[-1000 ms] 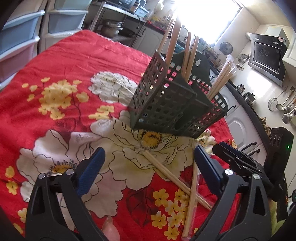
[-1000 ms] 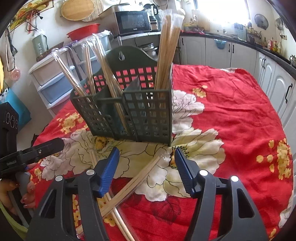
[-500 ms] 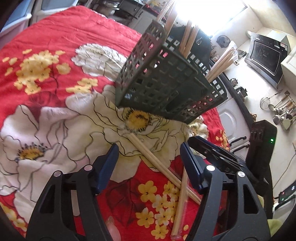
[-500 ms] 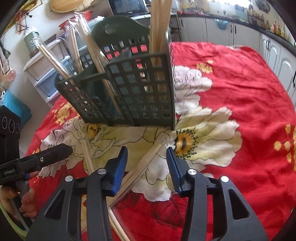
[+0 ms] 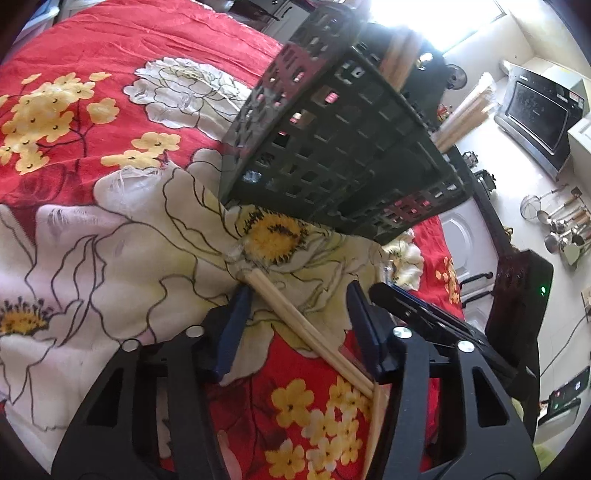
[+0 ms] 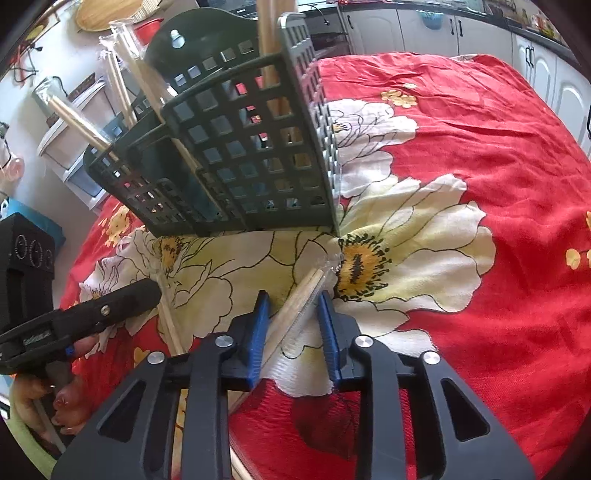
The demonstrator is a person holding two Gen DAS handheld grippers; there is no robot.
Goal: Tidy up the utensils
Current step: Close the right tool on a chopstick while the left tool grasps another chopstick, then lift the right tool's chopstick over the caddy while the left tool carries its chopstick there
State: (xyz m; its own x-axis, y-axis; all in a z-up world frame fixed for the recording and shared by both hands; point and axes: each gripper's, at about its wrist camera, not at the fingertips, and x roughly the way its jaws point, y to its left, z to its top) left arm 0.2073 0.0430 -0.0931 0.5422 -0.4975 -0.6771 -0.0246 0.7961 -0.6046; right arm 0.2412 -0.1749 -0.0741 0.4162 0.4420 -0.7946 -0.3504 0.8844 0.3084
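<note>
The right gripper point(image 6: 293, 315) was closing around wrapped chopsticks point(image 6: 295, 308) lying on the tablecloth point(image 6: 480, 184), just before the caddy point(image 6: 240, 158).

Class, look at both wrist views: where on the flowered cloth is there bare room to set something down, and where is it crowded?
Free: the red cloth to the right of the green basket, and the cloth left of it in the left wrist view. Crowded: in front of the basket, where wrapped chopsticks cross and both closing grippers straddle them.

Bright window point(image 5: 436, 22) glare, white cabinets point(image 6: 424, 33) w/ dark counter, microwave point(image 5: 535, 107) on a shelf, plastic drawers point(image 6: 70, 140).
</note>
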